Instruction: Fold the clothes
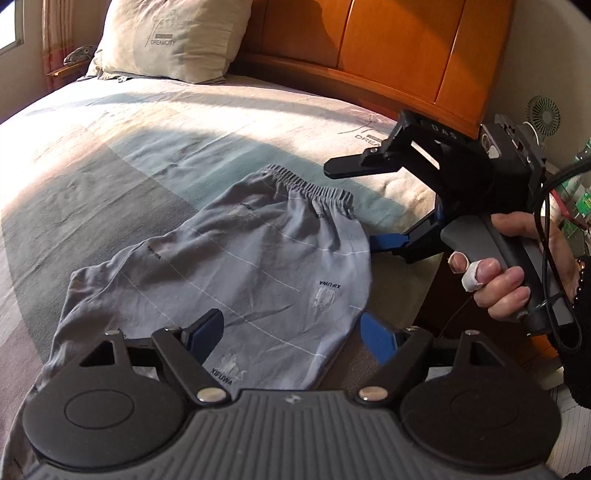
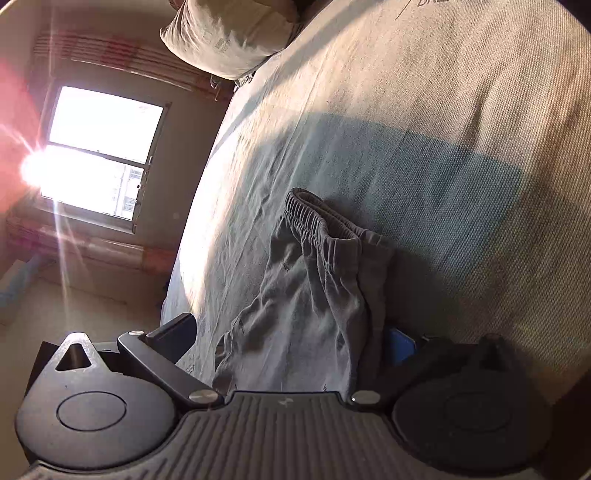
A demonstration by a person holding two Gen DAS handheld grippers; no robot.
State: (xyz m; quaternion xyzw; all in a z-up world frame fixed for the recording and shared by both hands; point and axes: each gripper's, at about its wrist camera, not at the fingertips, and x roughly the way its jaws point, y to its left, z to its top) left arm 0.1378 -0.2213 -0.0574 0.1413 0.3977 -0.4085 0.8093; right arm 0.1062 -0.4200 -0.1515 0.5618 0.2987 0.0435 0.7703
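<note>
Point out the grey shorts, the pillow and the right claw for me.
grey shorts (image 1: 258,258): left wrist view, middle of the flat fabric.
pillow (image 1: 173,37): left wrist view, centre of its front face.
right claw (image 1: 354,206): left wrist view, midway between its fingertips, beside the waistband.

- Grey shorts (image 1: 229,266): near hem runs under the left gripper (image 1: 291,332) body and past the lower left edge of the left wrist view; in the right wrist view the near part is hidden behind the right gripper (image 2: 295,343).
- Right gripper, lower finger (image 1: 388,242): tip hidden behind the shorts' right edge; contact cannot be told.
- Hand (image 1: 517,269): wrist cut off at the right edge.
- Pillow (image 2: 229,33): top cut off.
- Window (image 2: 99,155): glare washes out the panes.
- Bedside items (image 1: 576,192): too small to identify.
</note>
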